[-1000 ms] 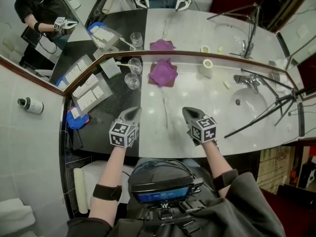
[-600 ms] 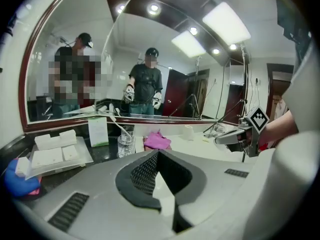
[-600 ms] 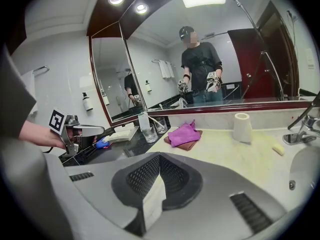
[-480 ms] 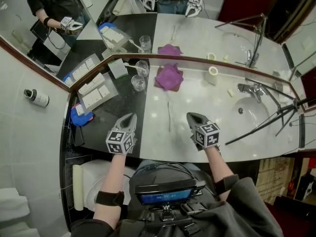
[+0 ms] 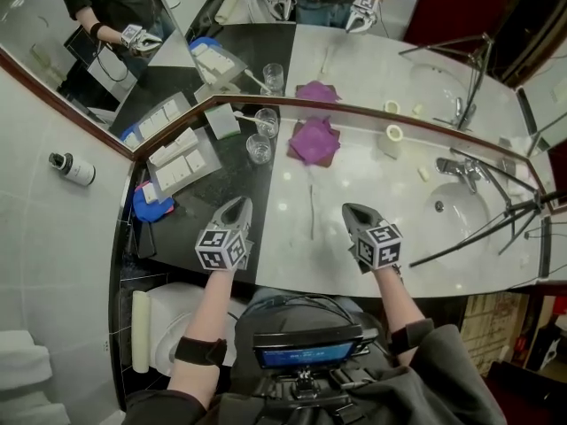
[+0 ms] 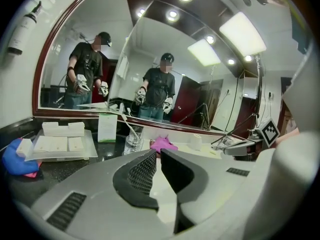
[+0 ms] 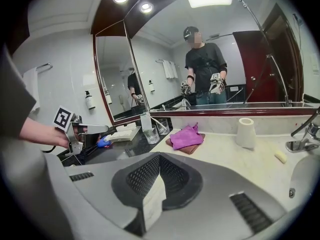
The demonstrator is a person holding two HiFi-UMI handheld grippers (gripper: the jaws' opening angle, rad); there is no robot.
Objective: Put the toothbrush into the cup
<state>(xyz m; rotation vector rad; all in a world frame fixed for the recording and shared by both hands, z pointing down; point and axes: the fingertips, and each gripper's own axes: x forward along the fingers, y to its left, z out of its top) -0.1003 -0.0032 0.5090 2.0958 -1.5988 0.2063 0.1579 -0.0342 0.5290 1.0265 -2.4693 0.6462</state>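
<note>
A thin white toothbrush [image 5: 311, 211] lies flat on the pale counter, between my two grippers and touched by neither. My left gripper [image 5: 236, 209] hovers to its left, over the seam of the black and white counter. Its jaws [image 6: 157, 151] stand all but together, with a thin slit and nothing in it. My right gripper [image 5: 352, 212] hovers to the brush's right, shut and empty [image 7: 159, 156]. Two clear glass cups stand at the back. The nearer cup [image 5: 259, 147] is empty, and the rear cup [image 5: 267, 120] holds another white toothbrush.
A purple cloth [image 5: 314, 140] lies right of the cups, with a white paper roll [image 5: 392, 137] beyond it. A tray of white packets [image 5: 182, 162] and a blue item [image 5: 151, 204] sit at the left. The faucet [image 5: 465, 171], basin [image 5: 456, 211] and dark tripod legs [image 5: 478, 228] fill the right.
My left gripper has drifted a little to the left, away from the toothbrush, and rolled slightly. The right gripper has held still. The head view has shifted.
</note>
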